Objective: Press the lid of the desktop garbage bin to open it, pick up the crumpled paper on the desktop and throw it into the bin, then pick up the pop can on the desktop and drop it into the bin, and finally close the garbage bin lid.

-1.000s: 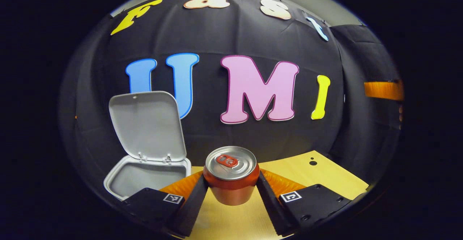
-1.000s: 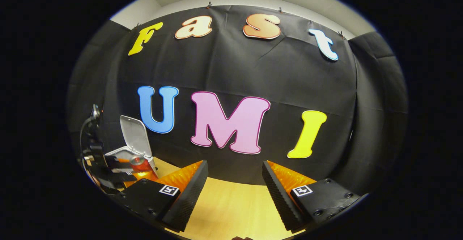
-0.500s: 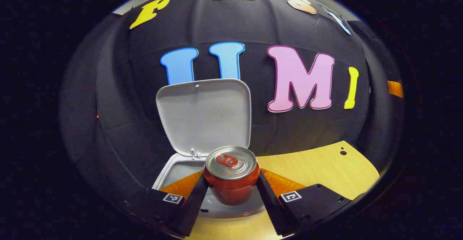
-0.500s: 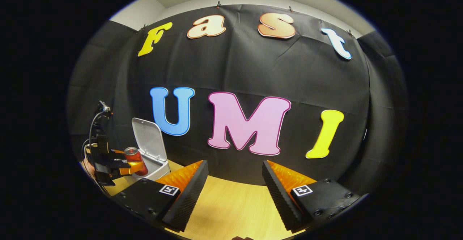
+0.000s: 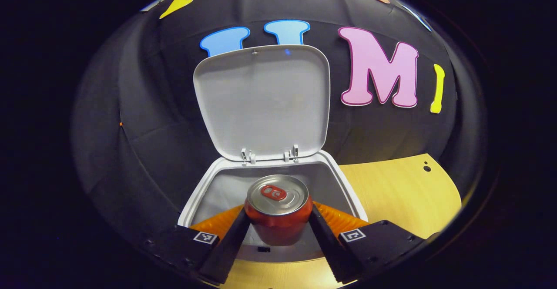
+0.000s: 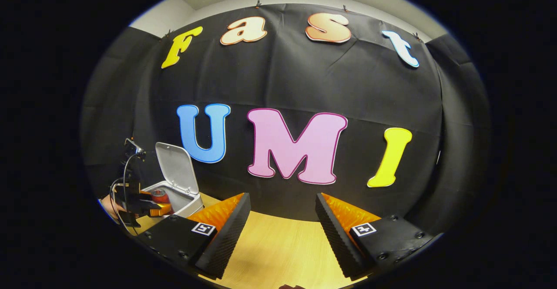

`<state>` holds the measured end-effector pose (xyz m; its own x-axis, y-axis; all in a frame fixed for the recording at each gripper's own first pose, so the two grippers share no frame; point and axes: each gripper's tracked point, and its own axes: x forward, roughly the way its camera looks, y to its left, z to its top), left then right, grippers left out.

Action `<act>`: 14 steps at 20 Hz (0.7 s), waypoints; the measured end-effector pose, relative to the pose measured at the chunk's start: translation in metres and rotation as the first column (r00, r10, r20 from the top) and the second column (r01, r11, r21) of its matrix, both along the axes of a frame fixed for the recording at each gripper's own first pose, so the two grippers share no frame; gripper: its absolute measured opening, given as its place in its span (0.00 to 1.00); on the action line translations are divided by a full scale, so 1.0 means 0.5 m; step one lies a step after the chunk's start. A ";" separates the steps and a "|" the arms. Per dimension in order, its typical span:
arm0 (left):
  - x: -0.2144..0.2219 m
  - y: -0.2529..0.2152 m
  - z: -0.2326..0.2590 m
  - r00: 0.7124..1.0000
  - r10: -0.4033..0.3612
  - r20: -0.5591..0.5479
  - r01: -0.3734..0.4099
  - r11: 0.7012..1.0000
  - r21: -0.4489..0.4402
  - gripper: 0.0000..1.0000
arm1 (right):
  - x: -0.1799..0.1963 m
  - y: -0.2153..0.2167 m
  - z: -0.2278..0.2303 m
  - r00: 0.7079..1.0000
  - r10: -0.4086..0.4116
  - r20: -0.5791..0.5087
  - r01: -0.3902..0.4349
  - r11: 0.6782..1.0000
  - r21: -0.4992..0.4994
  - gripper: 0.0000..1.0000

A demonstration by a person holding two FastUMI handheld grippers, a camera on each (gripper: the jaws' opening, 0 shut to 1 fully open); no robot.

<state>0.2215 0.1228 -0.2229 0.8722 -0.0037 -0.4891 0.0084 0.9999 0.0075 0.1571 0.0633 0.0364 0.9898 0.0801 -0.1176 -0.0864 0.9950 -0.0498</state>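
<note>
A red pop can [image 5: 278, 213] with a silver top stands upright between the fingers of my left gripper [image 5: 278, 232], which is shut on it. The can hangs over the mouth of the white bin [image 5: 200, 193], whose lid [image 5: 261, 102] stands open behind it. The inside of the bin is mostly hidden by the can. In the right gripper view, the bin [image 6: 185, 199] with raised lid sits far left, and the left gripper [image 6: 150, 202] holds the can [image 6: 160, 195] in its opening. My right gripper [image 6: 283, 232] is open above the wooden desktop [image 6: 278, 254], with nothing between its fingers.
The yellow wooden desktop [image 5: 400, 193] stretches to the right of the bin, with a small dark hole [image 5: 426, 167] near its far edge. Black cloth walls close the booth behind and at the sides. A hand [image 6: 109, 204] holds the left gripper.
My left gripper has carried the can left and forward, from beside the bin to over its open mouth, and lower. The right gripper has barely moved.
</note>
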 end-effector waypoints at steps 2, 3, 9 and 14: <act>0.004 0.007 0.004 0.999 0.033 0.015 -0.033 0.999 0.001 0.88 | -0.002 -0.018 0.000 1.000 -0.013 0.003 0.013 1.000 -0.001 0.97; 0.010 0.009 0.012 0.999 0.041 0.031 -0.040 0.999 -0.006 0.92 | -0.003 -0.027 0.000 1.000 -0.019 0.002 0.019 1.000 -0.001 0.97; 0.001 0.005 0.076 0.992 0.045 0.116 -0.038 0.997 -0.063 0.96 | -0.004 -0.068 -0.002 0.999 -0.044 -0.002 0.044 0.999 0.019 0.97; 0.030 0.040 0.265 0.953 0.029 0.302 -0.005 0.997 -0.081 0.95 | -0.001 -0.092 -0.006 0.999 -0.040 0.003 0.040 0.999 0.009 0.97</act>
<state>0.2368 0.1429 -0.0905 0.9795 -0.0150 -0.2007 0.0007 0.9975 -0.0709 0.1564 0.0173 0.0332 0.9927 0.0413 -0.1135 -0.0462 0.9981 -0.0408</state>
